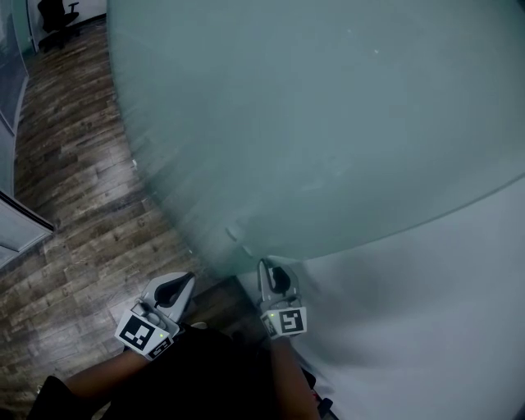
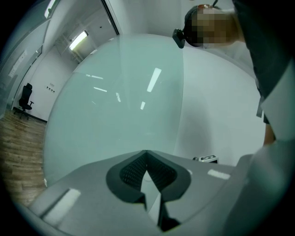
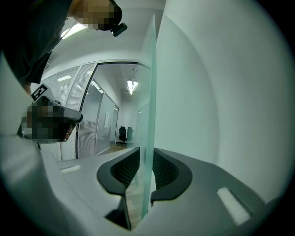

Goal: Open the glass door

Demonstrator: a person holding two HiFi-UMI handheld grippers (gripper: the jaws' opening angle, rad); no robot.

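Glass door looked swung partway open. Right gripper straddled its edge, jaws slack, not clamping — left gripper closed, empty. Wider swing maybe remained.

The glass door before me runs off at twelve and three o'clock, its nine o'clock edge smeared; the chair at eleven is cropped.

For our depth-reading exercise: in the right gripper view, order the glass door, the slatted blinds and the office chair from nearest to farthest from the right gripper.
1. Glass door: its edge stands between the jaws.
2. Slatted blinds: left side, partway back.
3. Office chair: centre-left, far end.
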